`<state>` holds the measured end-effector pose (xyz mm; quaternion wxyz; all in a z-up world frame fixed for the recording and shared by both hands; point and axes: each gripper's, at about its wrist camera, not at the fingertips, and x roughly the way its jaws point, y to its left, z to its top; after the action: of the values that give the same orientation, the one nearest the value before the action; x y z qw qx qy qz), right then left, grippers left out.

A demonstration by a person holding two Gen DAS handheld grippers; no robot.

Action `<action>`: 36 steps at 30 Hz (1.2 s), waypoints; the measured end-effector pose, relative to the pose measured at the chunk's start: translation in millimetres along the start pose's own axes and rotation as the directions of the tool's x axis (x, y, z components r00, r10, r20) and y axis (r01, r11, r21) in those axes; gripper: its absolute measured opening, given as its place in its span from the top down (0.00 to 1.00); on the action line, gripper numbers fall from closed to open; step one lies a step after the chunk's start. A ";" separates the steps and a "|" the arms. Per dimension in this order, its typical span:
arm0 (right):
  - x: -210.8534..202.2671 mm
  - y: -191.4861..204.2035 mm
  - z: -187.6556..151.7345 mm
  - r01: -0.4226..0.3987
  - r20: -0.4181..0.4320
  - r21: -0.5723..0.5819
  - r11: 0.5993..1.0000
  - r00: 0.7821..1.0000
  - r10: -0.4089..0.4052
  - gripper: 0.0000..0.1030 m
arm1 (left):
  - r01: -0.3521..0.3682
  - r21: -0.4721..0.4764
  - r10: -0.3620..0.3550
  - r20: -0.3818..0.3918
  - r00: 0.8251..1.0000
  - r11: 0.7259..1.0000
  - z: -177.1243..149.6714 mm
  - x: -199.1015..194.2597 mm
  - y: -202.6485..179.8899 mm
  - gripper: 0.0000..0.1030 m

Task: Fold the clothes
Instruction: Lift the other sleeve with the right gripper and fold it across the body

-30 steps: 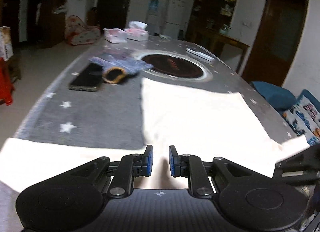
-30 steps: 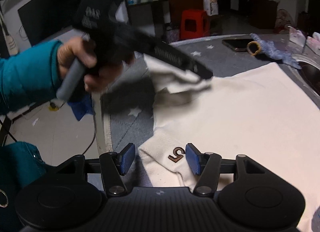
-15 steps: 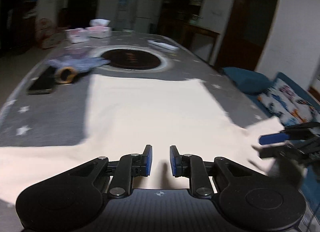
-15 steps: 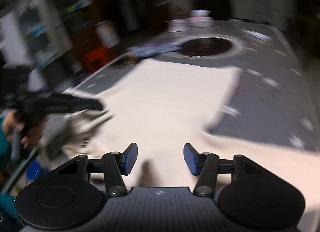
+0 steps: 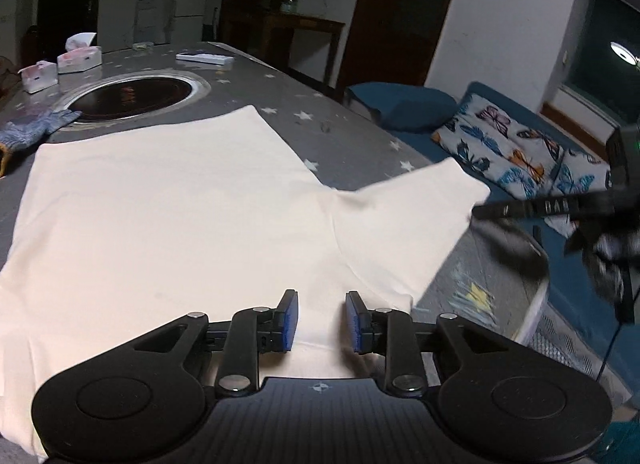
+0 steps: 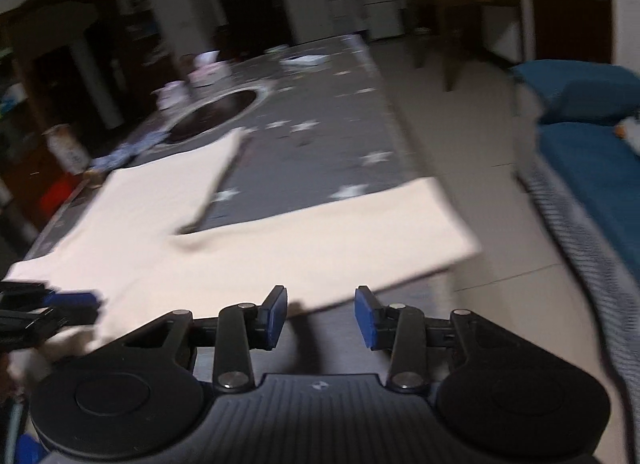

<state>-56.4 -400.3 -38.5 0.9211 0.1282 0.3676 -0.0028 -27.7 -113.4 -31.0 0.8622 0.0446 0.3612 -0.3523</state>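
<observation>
A cream T-shirt point(image 5: 180, 215) lies spread flat on the grey star-print table point(image 5: 352, 143). Its right sleeve point(image 5: 408, 215) reaches toward the table's right edge. My left gripper point(image 5: 318, 322) is open low over the shirt's near edge, the cloth lying under its blue pads. In the right wrist view the T-shirt point(image 6: 168, 199) is blurred and the sleeve point(image 6: 320, 240) stretches across the middle. My right gripper point(image 6: 320, 316) is open just short of the sleeve's near edge, with nothing between its fingers. It also shows blurred as the right gripper point(image 5: 480, 212) at the sleeve's tip.
A round hob ring point(image 5: 128, 93) is set in the table beyond the shirt. A blue glove point(image 5: 36, 129), tissue boxes point(image 5: 78, 57) and a remote point(image 5: 204, 58) lie further back. To the right are a blue sofa with a butterfly cushion point(image 5: 520, 159) and a pale basket point(image 5: 556, 328).
Both views have swung right. My left gripper moved right along the shirt's near edge. My right gripper left the collar area and moved out to the right sleeve.
</observation>
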 end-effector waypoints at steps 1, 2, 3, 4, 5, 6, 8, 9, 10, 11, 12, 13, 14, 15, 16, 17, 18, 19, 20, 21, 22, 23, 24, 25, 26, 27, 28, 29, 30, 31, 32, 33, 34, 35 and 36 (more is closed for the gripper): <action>-1.7 -6.4 0.8 0.021 0.011 0.017 1.000 1.000 -0.021 0.63 | 0.000 0.004 0.000 -0.001 1.000 1.000 0.3 0.0 -0.9 0.71; -1.8 -12.1 1.8 0.036 0.019 0.035 0.999 0.999 -0.037 0.63 | 0.002 0.002 -0.002 -0.002 1.000 1.000 0.7 0.1 -1.0 0.71; -1.3 -17.6 2.9 0.050 0.024 0.053 0.997 0.998 -0.051 0.63 | 0.004 0.000 -0.004 -0.003 1.000 1.000 1.2 0.2 -1.1 0.71; -0.8 -23.0 3.9 0.063 0.030 0.070 0.996 0.997 -0.065 0.63 | 0.003 -0.001 -0.003 -0.004 1.000 1.000 1.5 0.2 -1.3 0.71; 1.3 -26.7 4.7 0.078 0.033 0.082 0.994 0.996 -0.081 0.63 | 0.002 0.000 -0.002 -0.005 1.000 1.000 1.7 0.0 -1.5 0.71; 4.1 -29.7 5.4 0.094 0.035 0.091 0.991 0.995 -0.097 0.63 | 0.001 0.001 -0.001 -0.004 1.000 1.000 1.9 -0.6 -1.8 0.71; 9.1 -33.5 5.8 0.114 0.042 0.112 0.987 0.992 -0.119 0.63 | 0.003 0.004 -0.003 -0.002 1.000 1.000 2.6 -2.0 -2.5 0.71; 11.5 -35.2 5.9 0.123 0.047 0.122 0.985 0.990 -0.130 0.63 | 0.004 0.005 -0.004 -0.001 1.000 1.000 3.2 -2.2 -2.9 0.71; 14.0 -36.9 6.0 0.132 0.051 0.132 0.982 0.989 -0.140 0.63 | 0.005 0.007 -0.005 0.000 1.000 1.000 3.8 -2.3 -3.4 0.71; 16.1 -37.7 6.1 0.143 0.055 0.138 0.980 0.987 -0.151 0.63 | 0.006 0.007 -0.006 0.001 1.000 1.000 4.3 -2.2 -3.9 0.71; 17.5 -38.5 6.0 0.149 0.058 0.143 0.978 0.986 -0.159 0.63 | 0.007 0.008 -0.007 0.000 1.000 1.000 4.7 -1.8 -4.4 0.71; 17.7 -39.9 5.9 0.147 0.062 0.152 0.978 0.986 -0.157 0.63 | 0.009 0.008 -0.009 0.000 1.000 1.000 5.1 -1.5 -4.9 0.71; 18.0 -41.8 5.9 0.140 0.068 0.165 0.976 0.986 -0.153 0.65 | 0.010 0.008 -0.010 -0.001 1.000 1.000 5.6 -1.1 -5.5 0.71; 19.1 -44.2 6.3 0.133 0.074 0.179 0.975 0.986 -0.149 0.67 | 0.011 0.009 -0.011 -0.001 1.000 1.000 6.0 -0.7 -6.0 0.70; 20.0 -46.3 6.5 0.128 0.079 0.191 0.973 0.986 -0.145 0.73 | 0.011 0.010 -0.011 -0.002 1.000 1.000 6.3 -0.1 -6.6 0.70; 19.3 -48.2 6.5 0.117 0.086 0.200 0.973 0.987 -0.136 0.81 | 0.010 0.011 -0.010 -0.004 1.000 1.000 6.3 0.6 -7.2 0.69; 18.0 -50.1 6.6 0.103 0.094 0.210 0.972 0.988 -0.125 0.84 | 0.009 0.012 -0.009 -0.006 1.000 1.000 6.0 0.9 -7.6 0.69; 16.7 -52.0 6.7 0.090 0.103 0.219 0.971 0.988 -0.115 0.90 | 0.008 0.012 -0.008 -0.008 1.000 1.000 5.8 1.2 -8.0 0.69; 15.5 -53.9 6.8 0.077 0.111 0.229 0.970 0.988 -0.104 0.93 | 0.007 0.012 -0.007 -0.009 1.000 1.000 5.7 1.8 -8.3 0.69; 14.2 -55.9 6.9 0.063 0.120 0.238 0.969 0.988 -0.094 0.93 | 0.007 0.012 -0.007 -0.010 1.000 1.000 5.7 2.6 -8.4 0.69; 11.8 -56.1 7.9 0.048 0.132 0.241 0.969 0.988 -0.082 0.95 | 0.007 0.012 -0.007 -0.011 1.000 1.000 5.7 3.4 -8.6 0.69; 8.2 -55.3 9.5 0.032 0.145 0.241 0.970 0.987 -0.069 0.95 | 0.007 0.012 -0.007 -0.013 1.000 1.000 5.7 4.2 -8.8 0.69; 4.1 -54.3 11.5 0.014 0.156 0.242 0.970 0.986 -0.053 0.95 | 0.006 0.015 -0.006 -0.012 1.000 1.000 5.6 4.7 -9.2 0.69; -0.3 -53.3 14.5 -0.013 0.166 0.245 0.969 0.986 -0.029 0.95 | 0.005 0.020 -0.005 -0.011 1.000 1.000 5.4 5.0 -10.0 0.69; -4.7 -51.2 18.5 -0.037 0.178 0.243 0.969 0.984 -0.007 0.96 | 0.004 0.025 -0.004 -0.009 1.000 1.000 5.3 5.3 -10.7 0.69; -9.1 -48.6 22.8 -0.060 0.190 0.238 0.969 0.982 0.014 0.96 | 0.003 0.031 -0.003 -0.008 1.000 1.000 5.1 5.6 -11.4 0.68; -14.1 -44.7 27.9 -0.079 0.203 0.225 0.971 0.979 0.032 0.96 | 0.002 0.036 -0.002 -0.006 1.000 0.999 4.9 5.9 -12.1 0.68; -19.2 -40.1 33.5 -0.096 0.217 0.209 0.973 0.975 0.049 0.96 | 0.001 0.041 -0.001 -0.004 1.000 0.999 4.8 6.2 -12.9 0.66; -24.1 -34.6 39.7 -0.116 0.230 0.192 0.974 0.971 0.071 0.96 | 0.000 0.046 0.000 -0.003 1.000 0.999 4.6 6.6 -13.6 0.65; -28.9 -28.8 46.3 -0.139 0.243 0.175 0.975 0.965 0.094 0.96 | -0.001 0.051 0.001 -0.001 1.000 0.999 4.4 6.9 -14.3 0.64; -32.4 -23.6 51.6 -0.156 0.252 0.160 0.975 0.961 0.113 0.96 | 0.000 0.051 0.000 0.000 1.000 0.999 4.3 6.7 -14.2 0.63; -35.6 -15.7 58.7 -0.179 0.260 0.139 0.974 0.956 0.138 0.96 | 0.002 0.046 -0.002 0.001 1.000 0.999 4.3 5.8 -13.4 0.63; -38.8 -6.4 66.7 -0.204 0.266 0.116 0.972 0.949 0.167 0.96 | 0.004 0.040 -0.004 0.003 1.000 0.999 4.1 4.4 -12.2 0.63; -42.0 2.8 74.8 -0.229 0.272 0.092 0.969 0.942 0.196 0.96 | 0.004 0.035 -0.005 0.007 1.000 0.999 3.7 2.3 -10.8 0.61; -44.1 12.5 81.9 -0.254 0.274 0.068 0.965 0.935 0.226 0.96 | 0.005 0.031 -0.005 0.012 1.000 1.000 3.1 -0.1 -9.3 0.61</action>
<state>-31.9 -411.6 51.3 0.9474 0.2175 0.2227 0.0739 -31.9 -121.3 -27.0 0.8626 0.0548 0.3508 -0.3602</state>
